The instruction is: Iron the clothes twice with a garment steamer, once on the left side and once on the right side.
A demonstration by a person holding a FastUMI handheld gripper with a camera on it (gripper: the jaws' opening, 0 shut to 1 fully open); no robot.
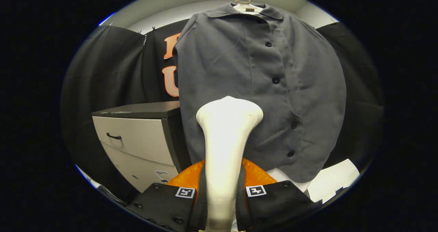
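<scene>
Behind the shirt (260,88), at your 9 o'clock, you have a drawer cabinet (137,146) with a dark top and pale drawer fronts, one dark handle (113,136) showing on the upper drawer; it stands just beside the shirt's hem and touches nothing you hold. At your 4 o'clock, below the hem, lies a white sheet-like surface (337,180); what it is cannot be told. Nothing stands between the steamer head and the cloth. Your gripper (220,194) is clamped on the garment steamer (227,139), both fingers pressing its neck from either side, with an orange part (256,175) showing behind them. You will note the steamer is cream-white, narrow in the neck and flaring to a broad rounded head. Its long axis runs straight ahead from between the fingers toward 12 o'clock, the head facing the shirt's lower front, near the button placket; whether it touches the cloth cannot be told. The shirt is grey, buttoned with dark buttons, hanging from a pale hanger (243,4) at 12 o'clock.
</scene>
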